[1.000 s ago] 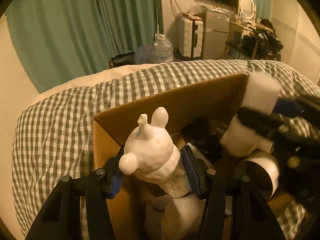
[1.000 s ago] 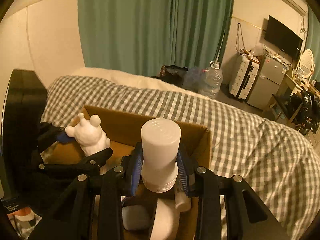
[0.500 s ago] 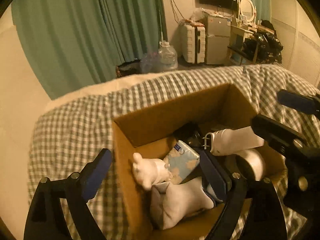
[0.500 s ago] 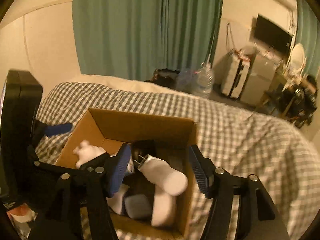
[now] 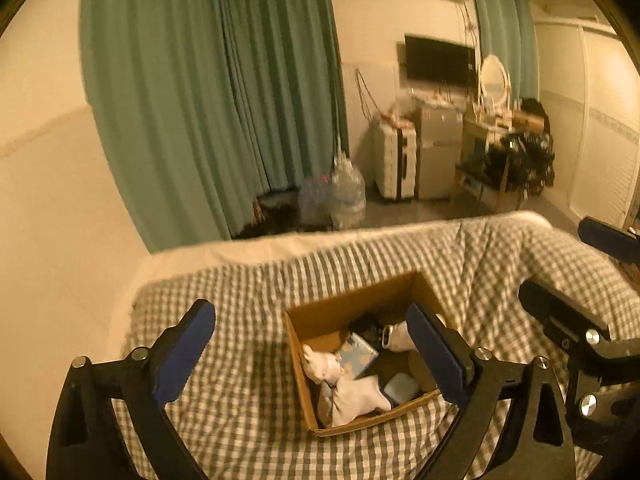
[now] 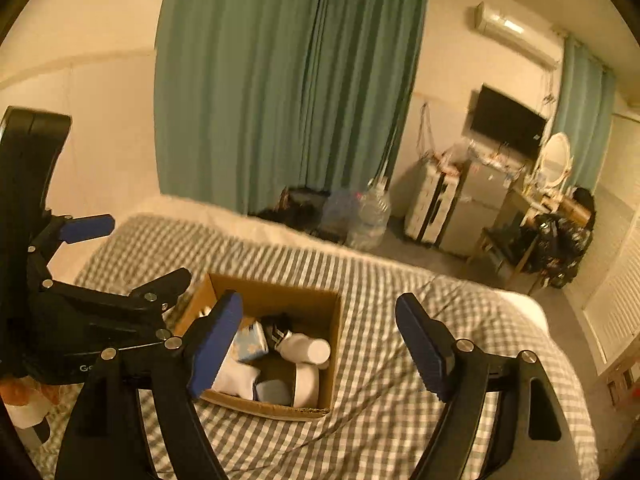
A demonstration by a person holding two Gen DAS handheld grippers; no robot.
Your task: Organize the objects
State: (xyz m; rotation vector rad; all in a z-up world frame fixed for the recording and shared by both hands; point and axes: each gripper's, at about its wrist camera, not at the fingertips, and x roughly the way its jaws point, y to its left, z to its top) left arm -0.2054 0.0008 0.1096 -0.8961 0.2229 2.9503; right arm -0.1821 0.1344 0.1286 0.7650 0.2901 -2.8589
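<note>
Your left gripper (image 5: 316, 354) hangs above the checked blanket (image 5: 240, 380), tilted downward toward the cardboard box (image 5: 352, 304), and its jaws have just been opening: they now stand wide with nothing between the blue pads, one pad over the blanket to the left of the box and the other in front of the box's right wall. Your right gripper (image 6: 320, 344) sits at much the same downward tilt beside it, and its jaws have just been opening too, spread wide and empty, framing the box from above. In the right wrist view the left gripper's black frame crosses the left edge, its near finger reaching toward the box's left corner, so your two tools hang close side by side and well clear of the contents. The white toy animal (image 5: 320, 366) lies on its side against the box's left wall, touching the patterned blue packet (image 5: 358, 354). The white bottle (image 6: 306, 348) lies flat in the middle of the box with its cap end toward the right wall, next to a black item I cannot make out in this blur. A white cloth piece (image 5: 356, 396) and a small pale blue case (image 5: 402, 386) fill the near end of the box
</note>
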